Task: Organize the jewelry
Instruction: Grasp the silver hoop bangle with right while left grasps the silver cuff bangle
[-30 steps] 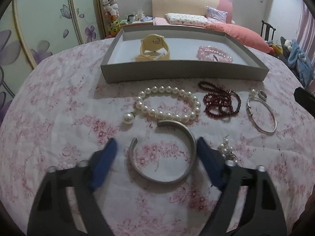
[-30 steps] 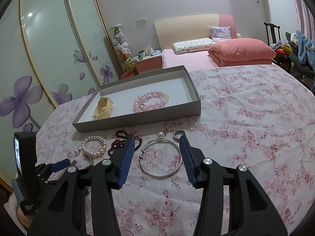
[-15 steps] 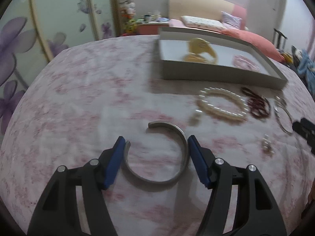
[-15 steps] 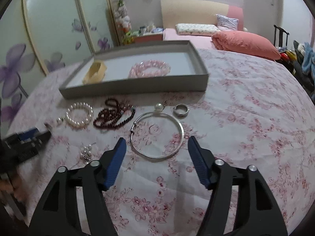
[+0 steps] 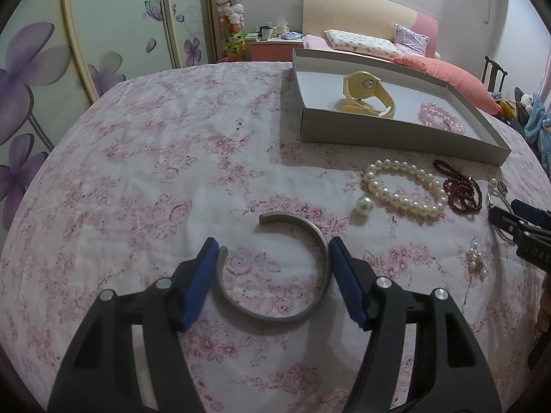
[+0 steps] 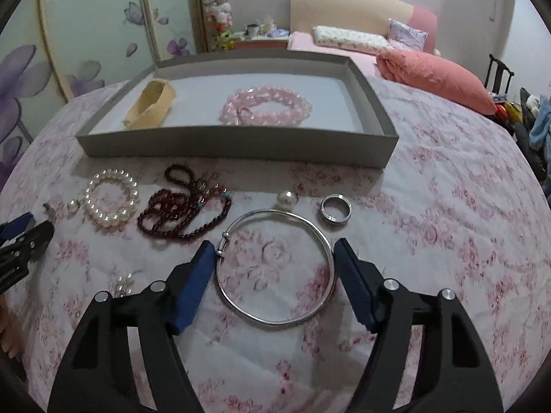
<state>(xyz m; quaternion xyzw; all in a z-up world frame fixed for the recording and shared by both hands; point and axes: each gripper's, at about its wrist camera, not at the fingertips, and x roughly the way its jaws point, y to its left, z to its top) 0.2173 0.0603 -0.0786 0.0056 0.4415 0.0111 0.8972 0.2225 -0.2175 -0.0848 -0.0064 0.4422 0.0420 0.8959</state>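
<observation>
Both at the grasp step: left claw spread wide around open cuff on the bed, gripping nothing; right claw likewise straddling thin bangle. Next, probably: squeeze, lift, carry to tray. Ring clear only in right view; watch face only in left

Three bead bracelets, two bangles — one ring.
</observation>
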